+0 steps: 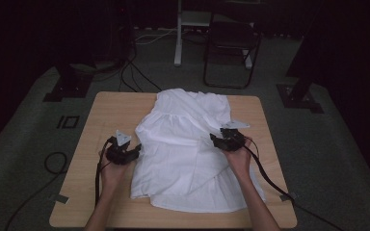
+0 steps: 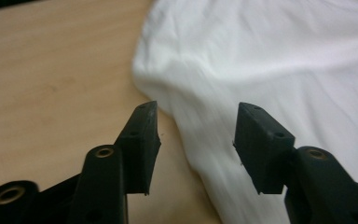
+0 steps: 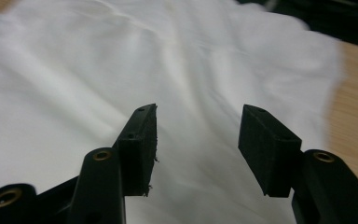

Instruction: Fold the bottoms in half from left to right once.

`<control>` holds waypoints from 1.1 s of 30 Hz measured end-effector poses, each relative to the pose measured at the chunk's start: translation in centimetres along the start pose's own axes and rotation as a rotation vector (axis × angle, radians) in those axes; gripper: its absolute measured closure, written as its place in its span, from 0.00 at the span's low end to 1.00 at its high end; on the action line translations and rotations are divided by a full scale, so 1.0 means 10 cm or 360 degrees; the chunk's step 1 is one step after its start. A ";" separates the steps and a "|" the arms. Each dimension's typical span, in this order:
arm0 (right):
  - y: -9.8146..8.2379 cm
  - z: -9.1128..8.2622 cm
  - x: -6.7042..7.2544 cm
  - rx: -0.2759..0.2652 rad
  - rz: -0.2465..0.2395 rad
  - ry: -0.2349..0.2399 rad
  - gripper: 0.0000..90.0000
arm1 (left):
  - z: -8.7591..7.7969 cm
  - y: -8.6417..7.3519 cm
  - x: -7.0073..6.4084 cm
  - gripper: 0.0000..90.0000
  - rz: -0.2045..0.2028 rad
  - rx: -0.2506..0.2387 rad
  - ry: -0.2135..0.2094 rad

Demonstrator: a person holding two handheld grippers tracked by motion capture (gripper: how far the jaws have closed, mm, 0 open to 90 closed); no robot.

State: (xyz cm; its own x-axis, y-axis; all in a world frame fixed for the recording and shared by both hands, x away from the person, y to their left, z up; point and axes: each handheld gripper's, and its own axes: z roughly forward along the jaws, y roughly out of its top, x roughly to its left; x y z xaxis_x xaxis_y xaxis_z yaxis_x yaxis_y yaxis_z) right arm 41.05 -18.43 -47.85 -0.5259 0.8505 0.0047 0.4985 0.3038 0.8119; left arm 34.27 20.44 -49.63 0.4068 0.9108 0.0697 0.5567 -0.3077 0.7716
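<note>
Folding garment (image 1: 188,149), spread mid-table | left gripper (image 1: 134,153) parted at left edge, nothing gripped | right gripper (image 1: 213,139) parted over right part, empty | next: fresh edge to be pinched.

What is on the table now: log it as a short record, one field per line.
surface: light wooden table
item: white cloth garment, spread rumpled across the middle
left claw: open, at the garment's left edge, nothing gripped
right claw: open, over the garment's right part, nothing gripped
beyond table: dark folding chair
</note>
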 end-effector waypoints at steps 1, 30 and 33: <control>0.02 0.05 0.04 0.0009 -0.0015 0.0024 0.49 | -0.04 -0.06 -0.01 0.53 -0.0006 0.0005 -0.0010; -1.09 -1.56 -0.15 -0.0144 -0.0019 -0.0059 0.98 | -0.79 -0.47 -0.34 1.00 0.0143 0.0033 -0.0262; -1.30 -1.72 -0.19 -0.0142 0.0023 -0.0076 0.98 | -0.86 -0.49 -0.37 1.00 0.0162 0.0032 -0.0255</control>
State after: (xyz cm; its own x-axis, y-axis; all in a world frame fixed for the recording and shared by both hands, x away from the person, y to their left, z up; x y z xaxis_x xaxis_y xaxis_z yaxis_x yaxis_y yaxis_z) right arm 23.74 -31.36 -48.42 -0.4847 0.8746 -0.0095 0.4412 0.2538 0.8607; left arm 23.78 20.95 -48.26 0.5712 0.8196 0.0440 0.5203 -0.4030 0.7529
